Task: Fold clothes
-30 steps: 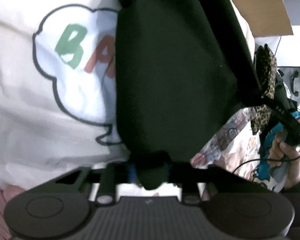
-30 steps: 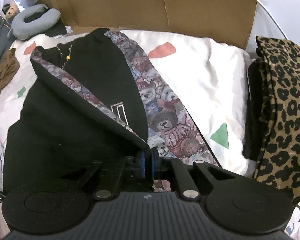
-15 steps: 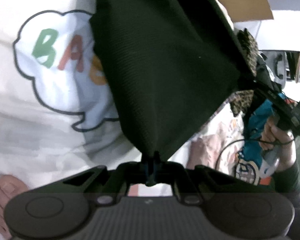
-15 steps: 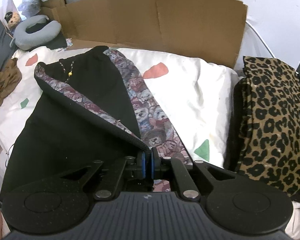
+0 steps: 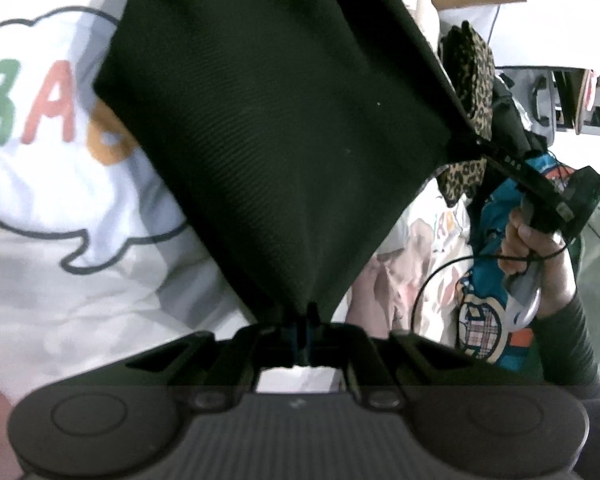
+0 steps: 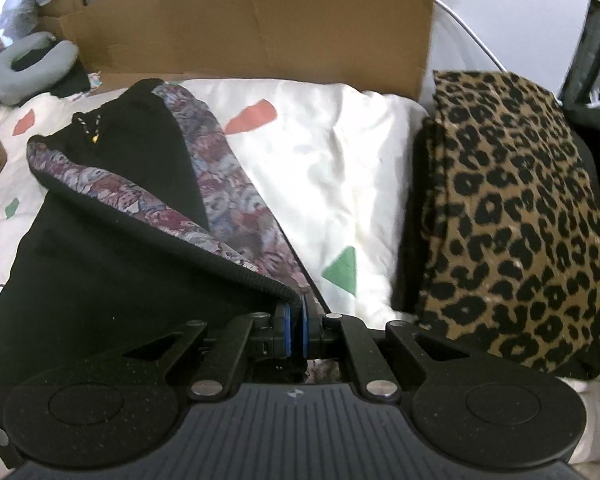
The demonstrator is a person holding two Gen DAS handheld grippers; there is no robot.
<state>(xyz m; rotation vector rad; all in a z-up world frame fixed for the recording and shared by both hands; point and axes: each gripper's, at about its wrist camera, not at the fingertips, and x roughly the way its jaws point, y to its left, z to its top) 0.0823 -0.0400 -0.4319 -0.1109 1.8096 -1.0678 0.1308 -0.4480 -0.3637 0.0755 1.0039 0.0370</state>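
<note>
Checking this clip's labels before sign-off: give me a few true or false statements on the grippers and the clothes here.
1. The left gripper is shut on the black garment. True.
2. The right gripper is open and empty. False: it is shut on the black garment's hem.
3. The leopard-print cloth lies right of the black garment in the right wrist view. True.
4. The black garment's lining is plain white. False: it bears a bear pattern.
</note>
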